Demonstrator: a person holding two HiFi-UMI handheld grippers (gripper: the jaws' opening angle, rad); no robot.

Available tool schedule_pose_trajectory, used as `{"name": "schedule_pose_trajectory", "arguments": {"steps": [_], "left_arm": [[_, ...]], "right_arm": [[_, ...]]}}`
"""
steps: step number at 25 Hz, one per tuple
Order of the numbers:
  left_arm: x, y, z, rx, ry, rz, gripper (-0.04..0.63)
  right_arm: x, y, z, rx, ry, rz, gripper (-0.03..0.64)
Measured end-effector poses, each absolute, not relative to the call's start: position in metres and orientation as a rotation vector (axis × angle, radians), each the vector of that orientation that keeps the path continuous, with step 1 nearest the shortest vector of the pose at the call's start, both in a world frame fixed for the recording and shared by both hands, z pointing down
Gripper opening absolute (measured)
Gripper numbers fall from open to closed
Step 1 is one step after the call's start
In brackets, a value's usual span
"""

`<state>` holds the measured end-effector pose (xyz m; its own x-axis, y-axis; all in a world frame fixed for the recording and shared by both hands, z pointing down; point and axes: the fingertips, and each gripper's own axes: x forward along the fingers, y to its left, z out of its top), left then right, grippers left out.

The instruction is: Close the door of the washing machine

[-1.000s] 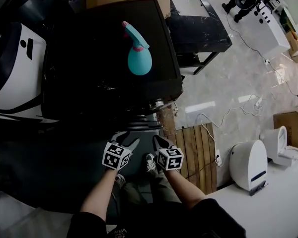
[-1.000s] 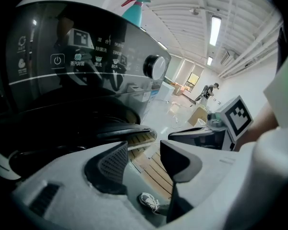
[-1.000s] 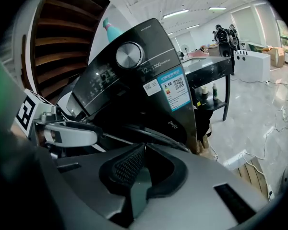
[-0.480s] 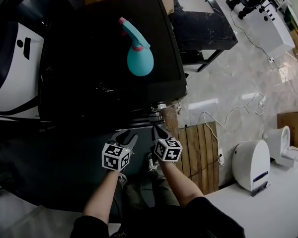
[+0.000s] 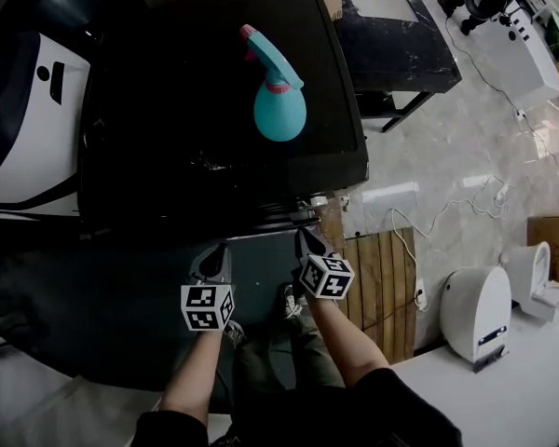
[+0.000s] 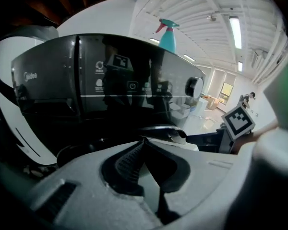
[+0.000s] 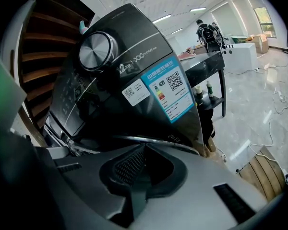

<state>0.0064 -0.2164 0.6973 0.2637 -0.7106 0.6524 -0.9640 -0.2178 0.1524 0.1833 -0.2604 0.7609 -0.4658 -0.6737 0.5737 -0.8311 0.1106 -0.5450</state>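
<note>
The black washing machine [image 5: 214,110] stands in front of me, with a teal spray bottle [image 5: 279,108] on its top. The chrome rim of its round door [image 5: 284,223] shows at the front edge, and again as the door rim [image 6: 158,128] and door rim [image 7: 153,140] just past each gripper's tips. My left gripper [image 5: 214,252] is low in front of the machine; its jaws are closing and the tips meet on nothing. My right gripper [image 5: 307,242] is shut and empty, close to the door's right side. The control knob [image 7: 97,49] and an energy label [image 7: 170,92] sit above it.
A white appliance [image 5: 33,128] stands left of the machine and a black table [image 5: 401,35] behind it on the right. A wooden pallet [image 5: 377,287], a white device [image 5: 470,310] and loose cables [image 5: 429,212] lie on the floor to the right.
The left gripper's jaws have closed, and it has swung left so that it points straight at the machine. The right gripper has edged right.
</note>
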Motion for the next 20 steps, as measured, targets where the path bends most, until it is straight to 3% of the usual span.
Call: {"name": "schedule_pose_trajectory", "arguments": {"steps": [20], "left_arm": [[-0.013, -0.233, 0.696, 2.014, -1.583, 0.618, 0.008]], "right_arm": [[0.183, -0.266, 0.77, 1.552, -2.182, 1.254, 0.002]]}}
